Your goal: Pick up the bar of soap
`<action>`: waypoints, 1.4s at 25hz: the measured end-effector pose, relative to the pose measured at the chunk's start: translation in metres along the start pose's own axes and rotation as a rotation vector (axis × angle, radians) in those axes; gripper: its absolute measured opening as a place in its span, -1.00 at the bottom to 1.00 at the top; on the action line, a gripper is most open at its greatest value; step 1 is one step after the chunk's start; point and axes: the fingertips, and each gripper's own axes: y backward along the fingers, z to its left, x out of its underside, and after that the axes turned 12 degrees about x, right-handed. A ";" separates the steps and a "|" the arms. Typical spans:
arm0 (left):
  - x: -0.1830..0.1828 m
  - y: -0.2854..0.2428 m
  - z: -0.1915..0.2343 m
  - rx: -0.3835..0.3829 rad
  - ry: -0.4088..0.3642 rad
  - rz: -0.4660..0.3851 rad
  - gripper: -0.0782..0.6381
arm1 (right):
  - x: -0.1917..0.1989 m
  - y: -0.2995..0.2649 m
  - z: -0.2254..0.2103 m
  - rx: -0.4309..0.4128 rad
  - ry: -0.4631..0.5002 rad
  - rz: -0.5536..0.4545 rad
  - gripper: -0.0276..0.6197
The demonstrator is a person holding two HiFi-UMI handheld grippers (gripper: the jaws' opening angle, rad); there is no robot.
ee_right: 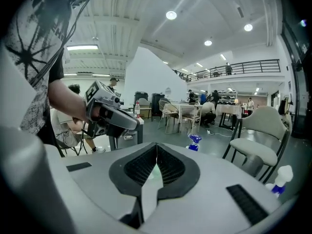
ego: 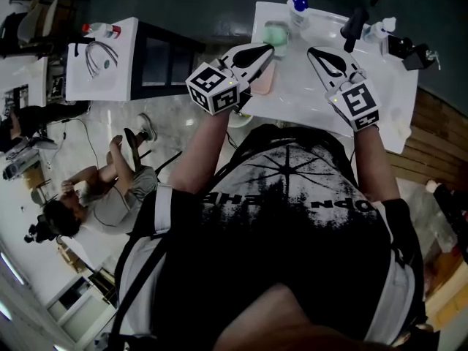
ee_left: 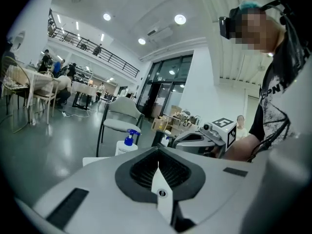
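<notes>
In the head view a pale green block (ego: 276, 33), seemingly the bar of soap, lies near the far edge of the white table (ego: 307, 97). A flat pink piece (ego: 263, 79) lies nearer on the table. My left gripper (ego: 268, 49) hovers over the pink piece, its tip just short of the green block, jaws shut and empty. My right gripper (ego: 314, 50) is held beside it to the right, also shut and empty. Each gripper view shows its own jaws pressed together, left (ee_left: 157, 165) and right (ee_right: 156, 164), and the other gripper alongside.
A blue-capped pump bottle (ego: 297, 4) stands at the table's far edge, with a dark tool (ego: 354, 26), a small spray bottle (ego: 382, 28) and black items (ego: 409, 51) to the right. Another white table (ego: 102, 57) and a seated person (ego: 110, 192) are at the left.
</notes>
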 end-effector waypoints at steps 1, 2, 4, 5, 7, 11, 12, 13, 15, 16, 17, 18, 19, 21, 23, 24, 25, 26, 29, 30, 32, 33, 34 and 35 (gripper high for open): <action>0.003 0.002 0.006 0.001 0.014 0.007 -0.75 | 0.001 -0.006 0.001 -0.005 0.005 0.006 -0.86; 0.005 0.004 0.011 0.003 0.027 0.015 -0.75 | 0.003 -0.012 0.002 -0.010 0.009 0.012 -0.86; 0.011 0.008 0.023 0.003 0.047 0.036 -0.75 | 0.006 -0.026 0.005 -0.020 0.017 0.025 -0.86; 0.014 0.009 0.030 0.003 0.056 0.049 -0.75 | 0.008 -0.032 0.006 -0.026 0.020 0.033 -0.86; 0.019 0.011 0.043 0.006 0.076 0.075 -0.75 | 0.012 -0.046 0.009 -0.043 0.023 0.051 -0.86; 0.037 0.013 0.071 0.014 0.141 0.120 -0.74 | 0.022 -0.074 0.013 -0.075 0.036 0.094 -0.82; 0.042 0.013 0.077 0.018 0.163 0.129 -0.74 | 0.025 -0.081 0.014 -0.082 0.041 0.106 -0.70; 0.046 0.012 0.083 0.023 0.183 0.138 -0.73 | 0.029 -0.087 0.015 -0.089 0.046 0.121 -0.65; 0.054 0.010 0.094 0.030 0.216 0.157 -0.65 | 0.036 -0.098 0.014 -0.105 0.057 0.153 -0.60; 0.058 0.008 0.099 0.033 0.230 0.166 -0.62 | 0.040 -0.103 0.014 -0.114 0.065 0.170 -0.56; 0.061 0.006 0.103 0.037 0.247 0.174 -0.60 | 0.044 -0.109 0.014 -0.122 0.074 0.185 -0.54; 0.065 0.004 0.108 0.044 0.266 0.179 -0.56 | 0.048 -0.114 0.015 -0.130 0.084 0.199 -0.50; 0.069 0.002 0.111 0.052 0.289 0.181 -0.53 | 0.052 -0.119 0.015 -0.140 0.092 0.214 -0.47; 0.079 -0.003 0.117 0.068 0.330 0.190 -0.46 | 0.063 -0.128 0.019 -0.170 0.099 0.253 -0.38; 0.088 -0.007 0.125 0.070 0.360 0.207 -0.42 | 0.073 -0.138 0.022 -0.204 0.100 0.292 -0.27; 0.092 -0.009 0.130 0.069 0.372 0.214 -0.41 | 0.078 -0.144 0.024 -0.218 0.106 0.308 -0.23; 0.095 -0.011 0.135 0.070 0.388 0.221 -0.39 | 0.082 -0.149 0.025 -0.230 0.118 0.323 -0.19; 0.099 -0.013 0.138 0.075 0.406 0.226 -0.34 | 0.086 -0.154 0.026 -0.240 0.131 0.336 -0.15; 0.106 -0.021 0.142 0.108 0.454 0.246 -0.22 | 0.097 -0.166 0.029 -0.262 0.162 0.363 -0.10; 0.108 -0.024 0.142 0.116 0.461 0.254 -0.21 | 0.100 -0.169 0.029 -0.268 0.171 0.370 -0.09; 0.111 -0.026 0.145 0.121 0.472 0.269 -0.20 | 0.105 -0.176 0.031 -0.281 0.194 0.387 -0.09; 0.113 -0.027 0.146 0.122 0.480 0.276 -0.19 | 0.107 -0.179 0.033 -0.289 0.206 0.393 -0.09; 0.115 -0.027 0.146 0.125 0.489 0.283 -0.19 | 0.109 -0.182 0.034 -0.295 0.216 0.401 -0.09; 0.117 -0.028 0.146 0.128 0.498 0.290 -0.19 | 0.111 -0.184 0.034 -0.295 0.223 0.411 -0.09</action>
